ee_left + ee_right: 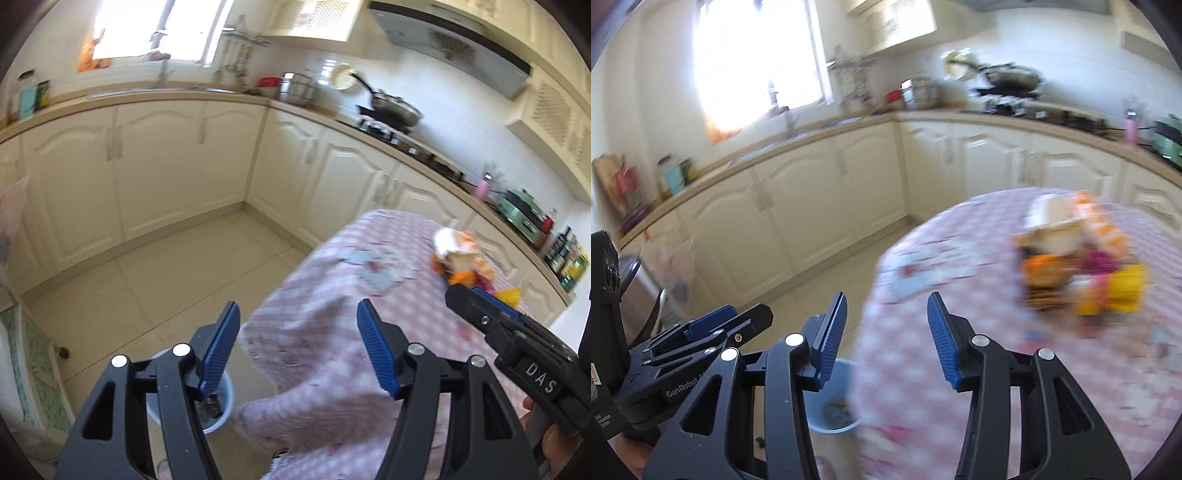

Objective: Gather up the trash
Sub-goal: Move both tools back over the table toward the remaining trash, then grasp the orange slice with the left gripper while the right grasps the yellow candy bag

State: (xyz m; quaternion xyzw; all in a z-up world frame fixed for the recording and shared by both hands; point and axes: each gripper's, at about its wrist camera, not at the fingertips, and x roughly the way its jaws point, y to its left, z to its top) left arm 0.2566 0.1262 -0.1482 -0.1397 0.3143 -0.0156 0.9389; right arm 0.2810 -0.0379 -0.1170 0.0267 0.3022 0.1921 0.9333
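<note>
Kitchen, cream cabinets; tabletop [332,295] under pink checked cloth. Trash pile [1082,266] on far part of tabletop, blurred. Blue bin [831,406] on floor beside table edge. Left tongs [299,343] and right tongs [886,332] both parted, empty.

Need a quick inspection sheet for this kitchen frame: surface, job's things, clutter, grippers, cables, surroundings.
Surface: round table under a pink checked cloth, blurred.
Job's things: pile of orange and yellow trash on the table's far side; pale blue bin on the floor beside the table, scraps inside.
Clutter: paper scraps on the cloth.
Grippers: left gripper open, empty; right gripper open, empty; both above the table edge.
Cables: nothing seen.
Surroundings: cream cabinets, pan on the stove, bright window, tiled floor.
</note>
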